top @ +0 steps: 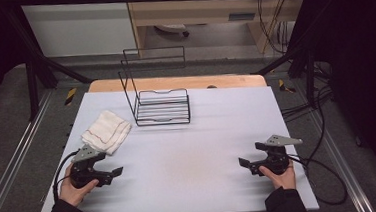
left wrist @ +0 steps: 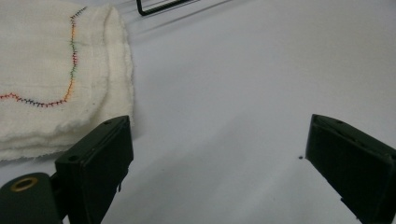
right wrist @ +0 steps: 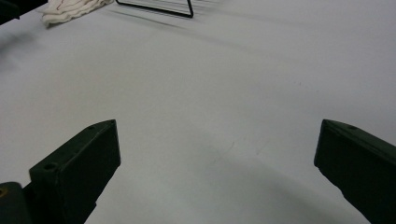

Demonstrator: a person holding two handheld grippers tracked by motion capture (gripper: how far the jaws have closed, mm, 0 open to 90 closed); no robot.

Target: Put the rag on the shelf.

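Both grippers, left gripper (top: 111,174) and right gripper (top: 245,164), rest released; probably next the left reaches the folded cloth (top: 106,131) at 12 o'clock.

White cloth (top: 106,131) with multicoloured stitching, black wire rack (top: 162,107), pale grey table (top: 190,161)

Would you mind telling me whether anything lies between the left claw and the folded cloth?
Nothing visible does. The left claw is open, and the folded cloth lies just beyond it with bare table between them. The wire rack stands farther back, off to the side.
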